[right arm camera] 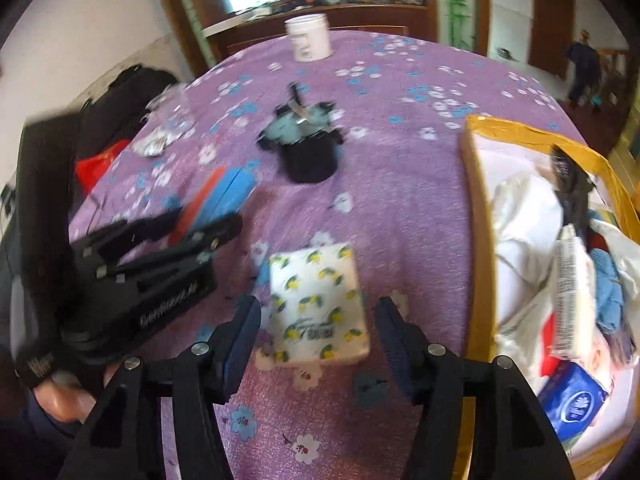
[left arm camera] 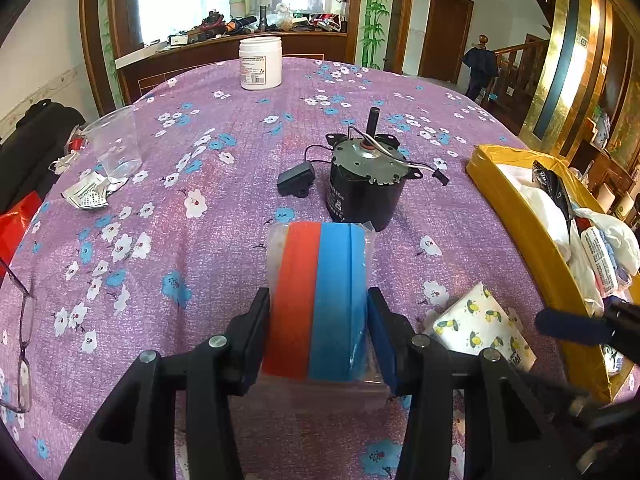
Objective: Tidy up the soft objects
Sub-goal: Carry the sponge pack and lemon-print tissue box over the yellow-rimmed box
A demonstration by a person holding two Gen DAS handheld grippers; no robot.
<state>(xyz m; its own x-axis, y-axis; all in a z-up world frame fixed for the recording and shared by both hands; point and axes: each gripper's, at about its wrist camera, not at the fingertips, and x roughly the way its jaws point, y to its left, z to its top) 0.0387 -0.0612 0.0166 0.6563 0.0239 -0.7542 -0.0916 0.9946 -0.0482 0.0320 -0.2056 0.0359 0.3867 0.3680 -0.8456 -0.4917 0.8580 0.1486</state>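
Purple floral cloth (left arm camera: pixel 224 240) covers the table on which all items rest; left gripper (left arm camera: pixel 318 312) clamped on a wrapped pack of sponges (left arm camera: pixel 320 300), one orange and two blue, both pads pressed against its sides at the near centre; right gripper (right arm camera: pixel 318 322) with fingers parted, a tissue packet (right arm camera: pixel 316 304) printed with lemons lying on the cloth between them, pads clear of its sides. Just beyond the sponges stands a black motor (left arm camera: pixel 366 184) with a small black capacitor (left arm camera: pixel 297 180) to its left; a white jar (left arm camera: pixel 260 63) at the far edge; a clear plastic cup (left arm camera: pixel 116 140) at far left; spectacles (left arm camera: pixel 22 344) at near left. Yellow-taped cardboard box (left arm camera: pixel 516 216) on the right holds white bags and other soft packets, among them a blue tissue pack (right arm camera: pixel 572 400).
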